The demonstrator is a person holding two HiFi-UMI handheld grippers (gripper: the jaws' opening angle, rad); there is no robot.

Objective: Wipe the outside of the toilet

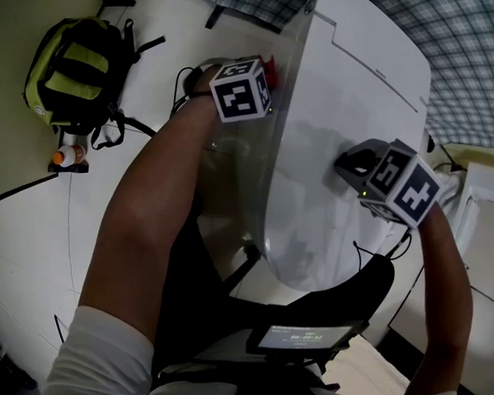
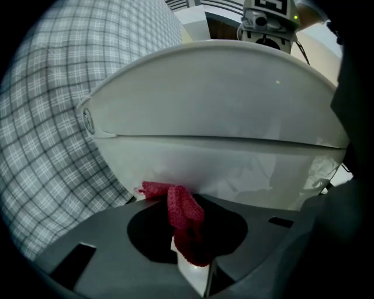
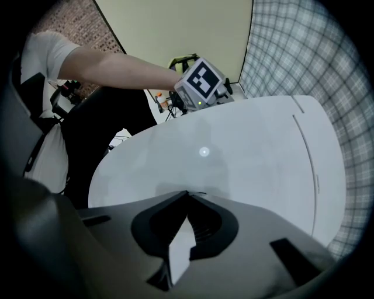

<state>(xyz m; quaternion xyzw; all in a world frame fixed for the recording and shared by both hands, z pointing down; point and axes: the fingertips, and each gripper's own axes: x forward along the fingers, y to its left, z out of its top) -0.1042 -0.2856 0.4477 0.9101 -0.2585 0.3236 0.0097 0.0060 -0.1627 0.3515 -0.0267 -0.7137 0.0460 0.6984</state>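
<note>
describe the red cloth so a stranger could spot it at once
Find the big white toilet beside the checked wall. Against its side, the left gripper pinches a cloth. It is the only red, fuzzy thing among smooth white and grey.

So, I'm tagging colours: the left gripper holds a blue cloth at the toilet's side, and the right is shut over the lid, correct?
Not blue: the cloth in the left gripper is red, as the left gripper view shows. The rest holds.

white toilet (image 2: 222,99), red cloth (image 2: 186,219), plaid wall (image 2: 47,152)
</note>
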